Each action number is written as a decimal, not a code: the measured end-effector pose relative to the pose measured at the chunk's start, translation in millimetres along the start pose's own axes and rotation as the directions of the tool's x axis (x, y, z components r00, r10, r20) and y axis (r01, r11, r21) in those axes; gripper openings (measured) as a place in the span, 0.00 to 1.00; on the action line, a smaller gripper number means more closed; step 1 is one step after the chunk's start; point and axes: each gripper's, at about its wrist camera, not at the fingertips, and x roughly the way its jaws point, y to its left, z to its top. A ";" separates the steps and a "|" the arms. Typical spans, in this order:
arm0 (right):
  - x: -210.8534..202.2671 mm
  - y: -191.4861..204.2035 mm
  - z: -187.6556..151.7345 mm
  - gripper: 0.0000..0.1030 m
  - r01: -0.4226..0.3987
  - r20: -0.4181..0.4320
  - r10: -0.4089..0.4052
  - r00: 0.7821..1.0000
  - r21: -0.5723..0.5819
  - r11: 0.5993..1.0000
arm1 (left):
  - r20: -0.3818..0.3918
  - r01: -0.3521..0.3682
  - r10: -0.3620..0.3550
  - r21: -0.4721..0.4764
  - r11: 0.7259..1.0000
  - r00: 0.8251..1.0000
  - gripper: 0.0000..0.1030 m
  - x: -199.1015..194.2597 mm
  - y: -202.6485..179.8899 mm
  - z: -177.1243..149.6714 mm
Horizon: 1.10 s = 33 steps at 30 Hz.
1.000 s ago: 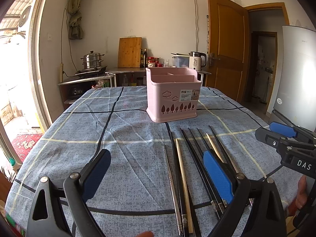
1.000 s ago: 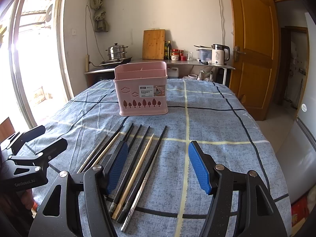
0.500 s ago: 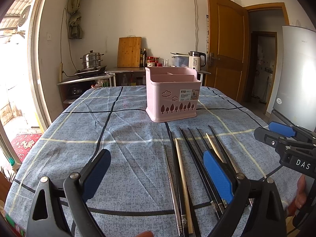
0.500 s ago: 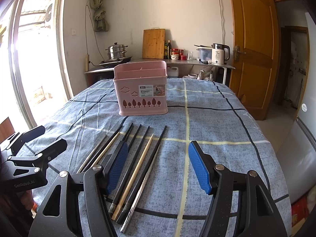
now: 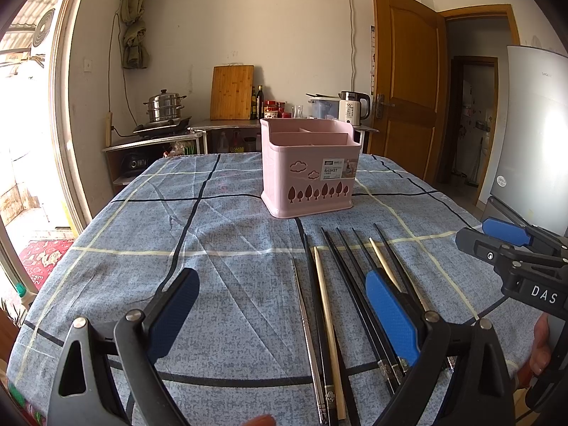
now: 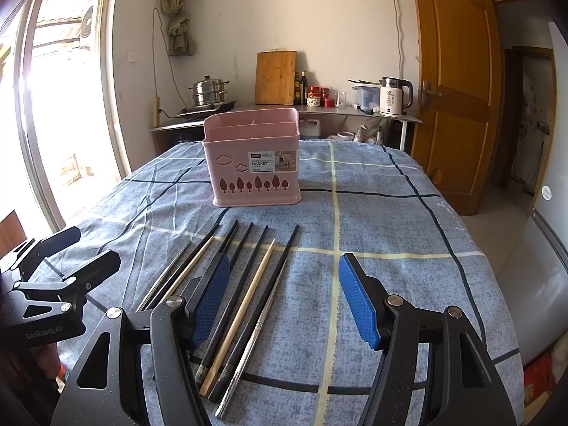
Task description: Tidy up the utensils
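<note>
A pink utensil basket (image 5: 309, 170) stands upright on the blue checked tablecloth (image 5: 227, 234); it also shows in the right wrist view (image 6: 254, 167). Several chopsticks (image 5: 330, 305), black, wooden and metal, lie side by side on the cloth in front of it, and show in the right wrist view (image 6: 245, 284). My left gripper (image 5: 280, 305) is open and empty, low over the near ends of the chopsticks. My right gripper (image 6: 284, 298) is open and empty, above the right side of the chopsticks. Each gripper shows at the edge of the other's view.
Behind the table a counter (image 5: 213, 124) holds a steamer pot (image 5: 165, 106), a cutting board (image 5: 232, 92), bottles and a kettle (image 5: 351, 106). A wooden door (image 5: 404, 85) and a fridge (image 5: 532, 135) stand to the right. A window is at left.
</note>
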 end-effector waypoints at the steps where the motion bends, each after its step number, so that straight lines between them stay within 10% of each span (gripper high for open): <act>1: -0.4 0.1 0.1 0.62 0.000 -0.001 0.000 1.000 -0.001 1.000 | -0.001 0.001 -0.001 -0.001 1.000 1.000 0.94 0.0 0.0 -0.1; 33: 4.5 -1.6 -3.6 0.62 0.004 -0.016 -0.004 1.000 0.004 1.000 | -0.009 0.002 -0.002 0.002 1.000 1.000 0.94 2.0 1.5 -3.5</act>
